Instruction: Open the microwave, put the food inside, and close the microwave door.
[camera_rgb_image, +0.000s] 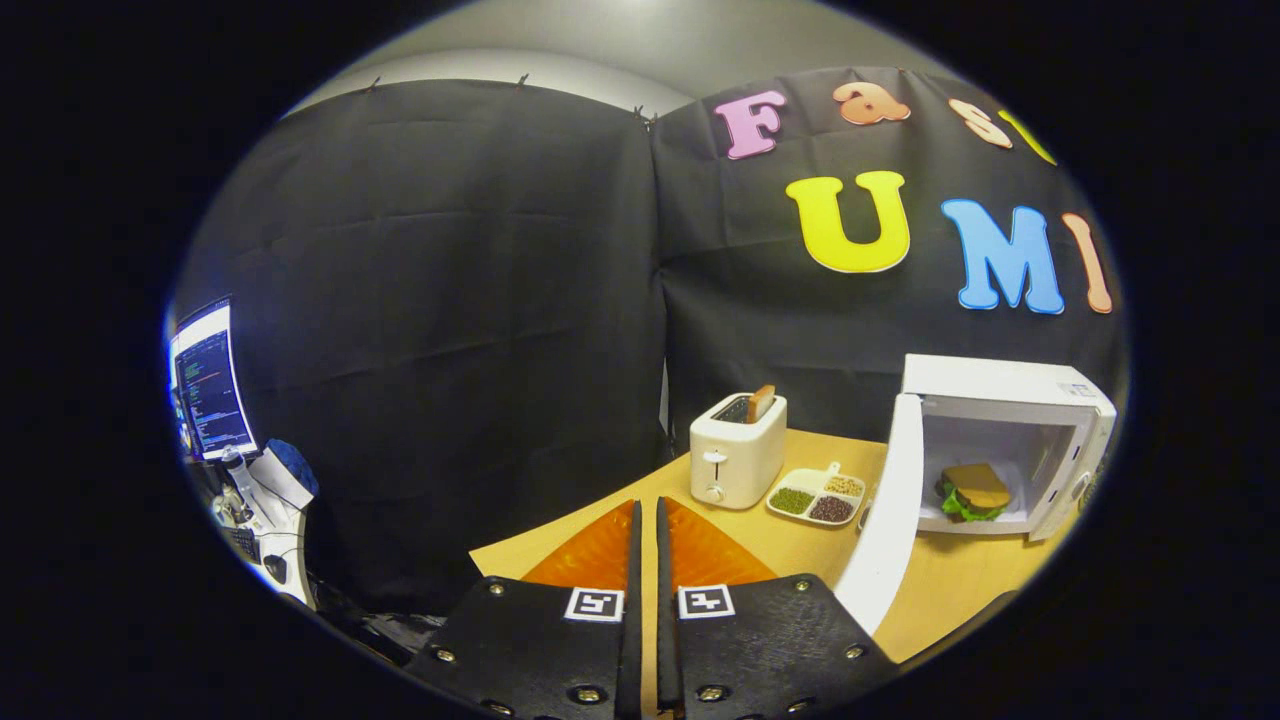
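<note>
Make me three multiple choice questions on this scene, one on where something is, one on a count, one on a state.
1. Where is the sandwich?
A. inside the microwave
B. in the toaster
C. on the dish

2. How many compartments of the dish hold food?
A. one
B. three
C. five

3. How stands the microwave door?
A. shut
B. swung open
C. taken off

Answers: 1 A, it lies in the cavity. 2 B, three fillings show. 3 B, it hangs wide open beside the gripper, whose fingers are closed on nothing.
</note>
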